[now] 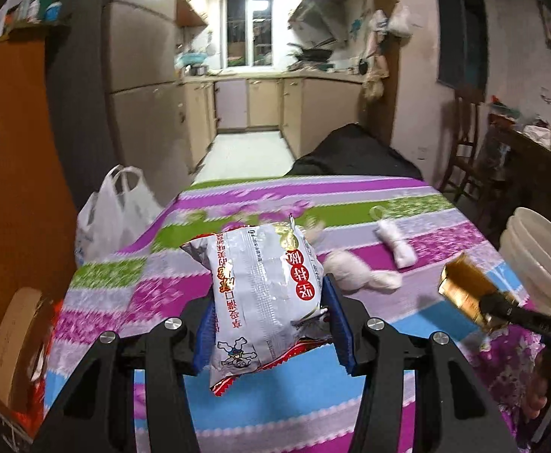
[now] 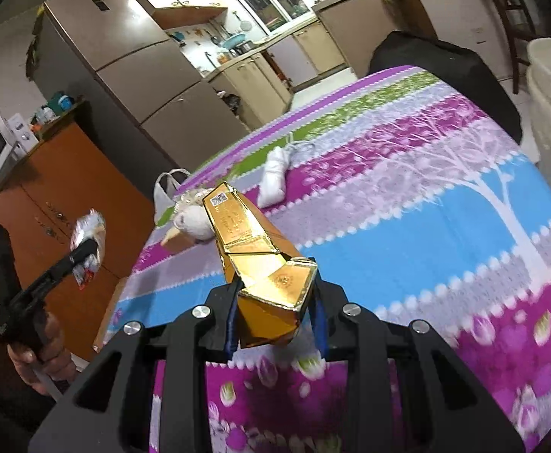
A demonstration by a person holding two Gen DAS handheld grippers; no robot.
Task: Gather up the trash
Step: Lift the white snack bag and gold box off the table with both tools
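Holding one silver snack wrapper [image 1: 264, 302] in the left gripper [image 1: 269, 324], we have its jaws partly closed and pressed on both sides, the wrapper's long axis running forward above the table [image 1: 407, 396]. The right gripper [image 2: 275, 321] has its jaws narrowly closed on one crushed gold carton [image 2: 260, 256], also pointing forward along the fingers. Three loose pieces lie ahead on the striped cloth: two crumpled tissues [image 1: 358, 275] just beyond the left jaws, nearer that hand, and one rolled white bundle [image 1: 398, 245] further right. One white plastic bag [image 1: 113, 215] hangs off the table's left edge, which we judge the likely drop point.
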